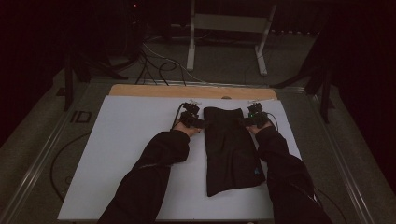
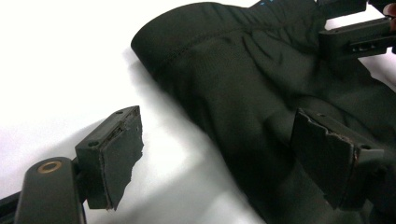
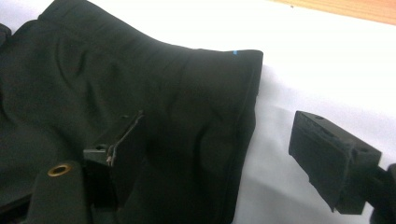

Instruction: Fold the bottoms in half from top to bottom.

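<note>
Your sleeves (image 1: 154,172) reached forward; your left gripper (image 1: 192,116) and right gripper (image 1: 254,116), both with jaws spread wide, straddled opposite far edges of the folded black garment (image 1: 231,151) on the white sheet (image 1: 126,140).

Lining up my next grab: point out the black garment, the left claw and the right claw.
black garment (image 1: 231,154), high view, middle of the folded cloth.
left claw (image 1: 198,122), high view, between its fingertips at the garment's left edge.
right claw (image 1: 246,122), high view, between its fingertips at the right edge.
</note>
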Available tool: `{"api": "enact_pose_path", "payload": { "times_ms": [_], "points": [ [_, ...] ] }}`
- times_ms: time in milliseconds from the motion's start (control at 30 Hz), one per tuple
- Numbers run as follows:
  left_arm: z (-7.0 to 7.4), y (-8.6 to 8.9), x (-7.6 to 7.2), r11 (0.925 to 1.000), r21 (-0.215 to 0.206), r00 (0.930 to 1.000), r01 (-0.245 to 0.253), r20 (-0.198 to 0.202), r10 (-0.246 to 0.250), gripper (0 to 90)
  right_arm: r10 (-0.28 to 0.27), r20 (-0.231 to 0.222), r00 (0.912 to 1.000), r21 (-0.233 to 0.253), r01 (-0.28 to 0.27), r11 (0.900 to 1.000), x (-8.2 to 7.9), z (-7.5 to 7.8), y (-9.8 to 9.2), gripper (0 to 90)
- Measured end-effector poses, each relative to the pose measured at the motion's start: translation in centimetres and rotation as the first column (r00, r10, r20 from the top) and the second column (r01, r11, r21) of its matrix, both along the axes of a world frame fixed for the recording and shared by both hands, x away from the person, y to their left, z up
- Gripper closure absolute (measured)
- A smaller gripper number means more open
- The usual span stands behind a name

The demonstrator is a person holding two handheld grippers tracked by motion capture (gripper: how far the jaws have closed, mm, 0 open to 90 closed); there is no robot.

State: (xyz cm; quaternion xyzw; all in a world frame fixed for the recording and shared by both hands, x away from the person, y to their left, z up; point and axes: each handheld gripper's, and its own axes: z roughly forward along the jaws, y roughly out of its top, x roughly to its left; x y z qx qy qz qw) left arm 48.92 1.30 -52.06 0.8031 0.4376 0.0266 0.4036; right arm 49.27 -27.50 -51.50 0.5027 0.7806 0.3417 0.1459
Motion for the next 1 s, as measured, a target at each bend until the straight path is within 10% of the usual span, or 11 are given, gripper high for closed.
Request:
{"api": "enact_pose_path", "payload": {
  "times_ms": [1000],
  "points": [
    [-0.44,-0.77,0.10,0.9996,-0.012,0.9989,0.025,-0.041,-0.025,69.4,0.058,-0.036,0.9977,-0.044,-0.060,0.997,0.18,-0.21,0.65,60.5]
  ]
}}
